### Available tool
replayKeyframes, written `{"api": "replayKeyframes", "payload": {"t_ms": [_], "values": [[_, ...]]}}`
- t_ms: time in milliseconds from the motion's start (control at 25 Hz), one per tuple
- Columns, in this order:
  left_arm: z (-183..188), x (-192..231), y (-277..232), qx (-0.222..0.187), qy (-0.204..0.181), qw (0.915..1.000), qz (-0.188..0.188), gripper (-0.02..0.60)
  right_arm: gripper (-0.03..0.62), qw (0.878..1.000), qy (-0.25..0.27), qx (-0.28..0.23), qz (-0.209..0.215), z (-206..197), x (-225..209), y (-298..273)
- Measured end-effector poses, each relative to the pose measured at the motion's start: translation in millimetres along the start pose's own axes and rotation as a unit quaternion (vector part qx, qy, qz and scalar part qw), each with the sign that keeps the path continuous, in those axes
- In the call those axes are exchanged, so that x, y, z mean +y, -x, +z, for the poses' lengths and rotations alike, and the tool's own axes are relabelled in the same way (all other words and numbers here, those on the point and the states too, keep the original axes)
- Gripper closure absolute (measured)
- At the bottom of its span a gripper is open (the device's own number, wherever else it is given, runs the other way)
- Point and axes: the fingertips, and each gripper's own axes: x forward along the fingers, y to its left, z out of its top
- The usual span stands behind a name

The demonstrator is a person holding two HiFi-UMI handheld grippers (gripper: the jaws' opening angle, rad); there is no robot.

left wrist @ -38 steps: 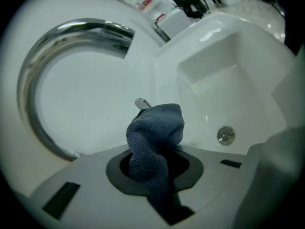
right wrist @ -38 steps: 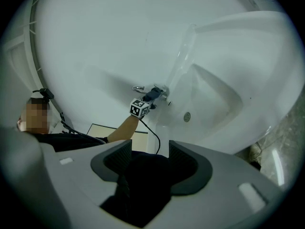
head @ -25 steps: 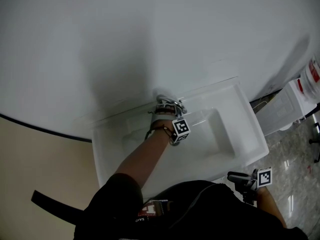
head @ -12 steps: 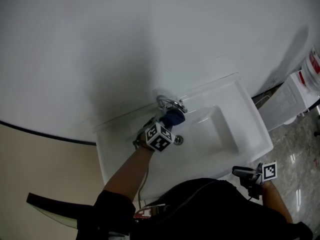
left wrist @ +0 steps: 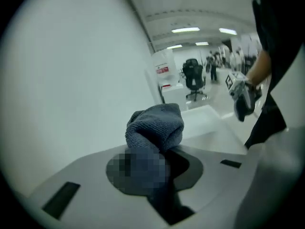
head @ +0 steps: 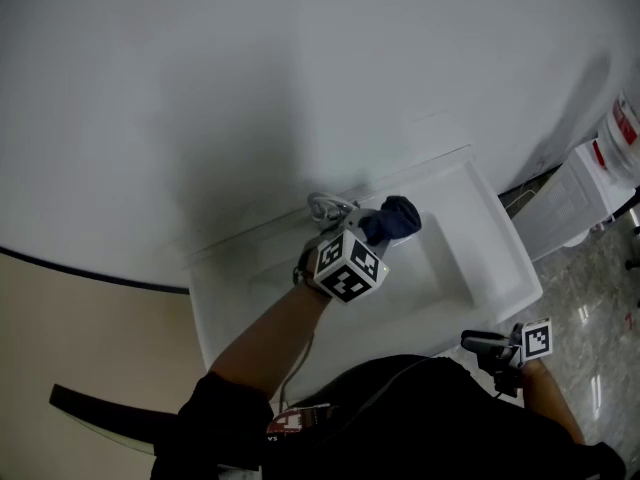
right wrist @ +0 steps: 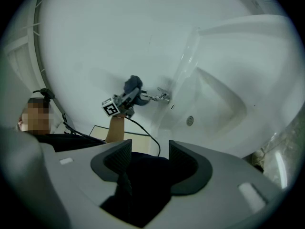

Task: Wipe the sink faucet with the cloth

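Left tongs point(head: 376, 230) clamped on a bunched blue cloth point(head: 397, 218), held just beside the faucet point(head: 328, 208), over the sink point(head: 500, 258), right tongs point(head: 475, 346) stood parted, empty, well apart from the faucet

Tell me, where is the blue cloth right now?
The cloth is bunched in the left gripper, mid-frame in the head view, just right of the faucet, above the white sink.

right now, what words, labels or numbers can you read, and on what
No text is readable.
Red label on the white bucket: too blurred.
Red-and-white sign on the white unit: too small.
Marker cubes: square patterns only, no words.
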Motion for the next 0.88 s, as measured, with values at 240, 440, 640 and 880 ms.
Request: {"api": "replayKeyframes", "payload": {"t_ms": [240,440,640,880], "values": [[18,102,13,0.178,-0.273,0.9427,0.073,0.517,0.364,1.000,-0.006,0.000,0.010,-3,-3,-1],[-24,76,-32,0.294,-0.260,0.9174,-0.064,0.517,0.364,1.000,-0.001,-0.005,0.026,1,5,-4],[-58,33,-24,0.381,-0.232,0.8728,-0.199,0.517,0.364,1.000,-0.011,-0.021,0.020,-1,-8,0],[-102,1,17,0.396,-0.319,0.8233,-0.252,0.518,0.364,1.000,-0.015,-0.018,0.018,-2,-9,0]]}}
